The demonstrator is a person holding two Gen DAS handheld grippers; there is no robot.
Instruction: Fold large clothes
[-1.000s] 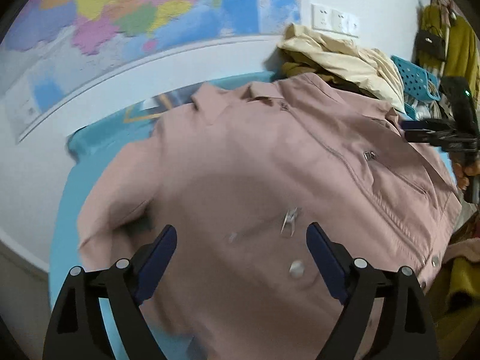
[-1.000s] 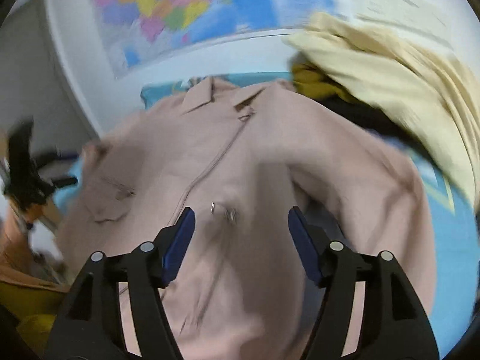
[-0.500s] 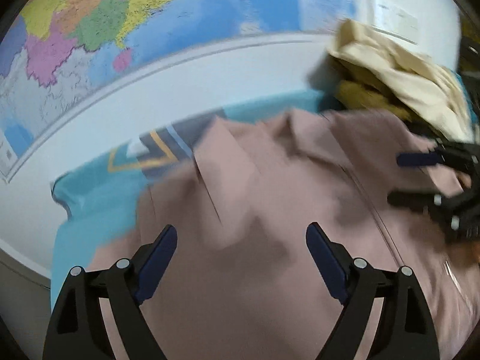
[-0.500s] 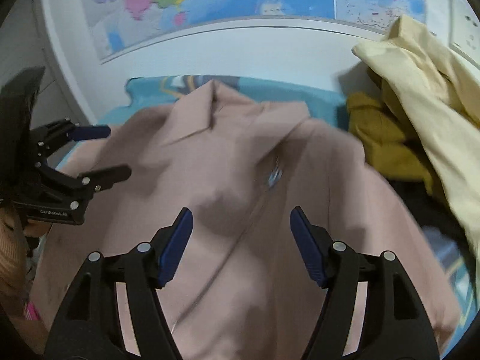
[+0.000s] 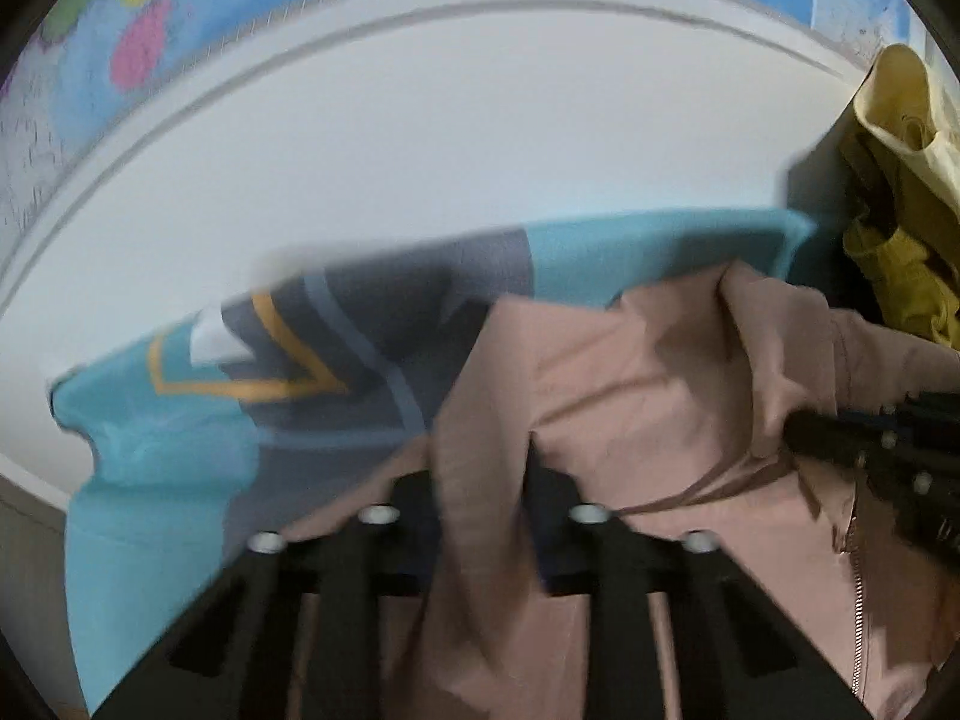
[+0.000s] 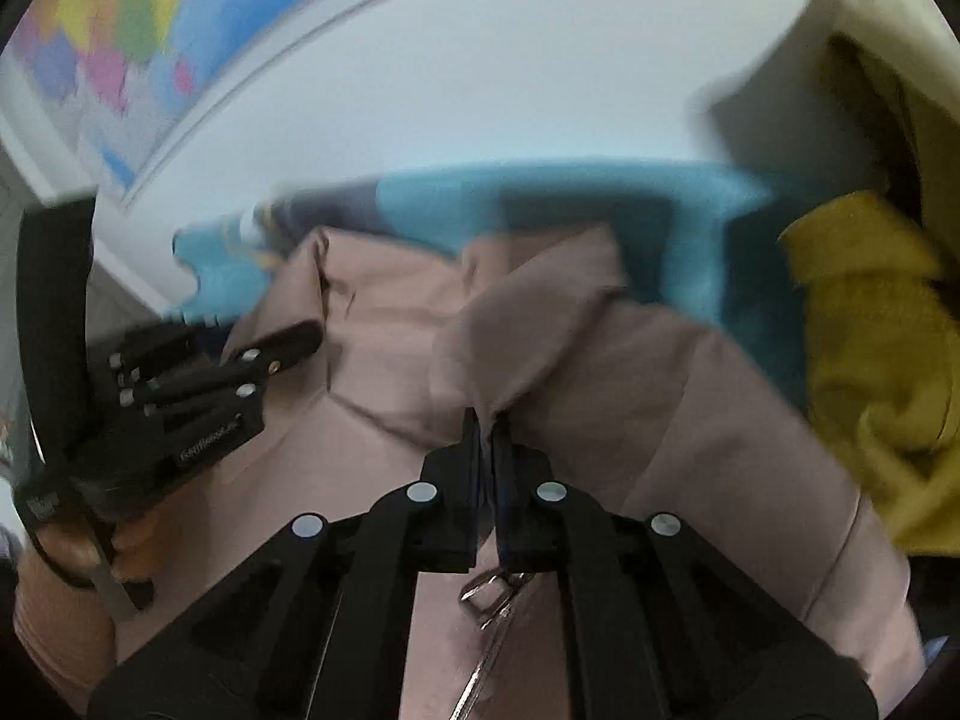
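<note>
A dusty-pink zip jacket (image 5: 660,396) lies spread on the bed, collar end toward the wall. In the left wrist view my left gripper (image 5: 480,474) has its jaws closing on a raised fold of the pink cloth, which runs between the fingers. The right gripper (image 5: 840,438) reaches in from the right edge onto the same collar area. In the right wrist view my right gripper (image 6: 486,420) is closing tight on a pinch of the jacket (image 6: 690,420), with a metal zip pull (image 6: 486,591) just below. The left gripper (image 6: 288,354) shows at the left, held by a hand (image 6: 60,546).
A teal bedcover (image 5: 150,438) with a grey and yellow pattern lies under the jacket, against a white wall with a coloured map (image 5: 120,48). A mustard garment (image 6: 870,360) and a cream one (image 6: 870,18) are heaped at the right.
Both grippers moved up the jacket to its collar end near the wall. Both were open over the cloth and now close on folds of pink fabric.
</note>
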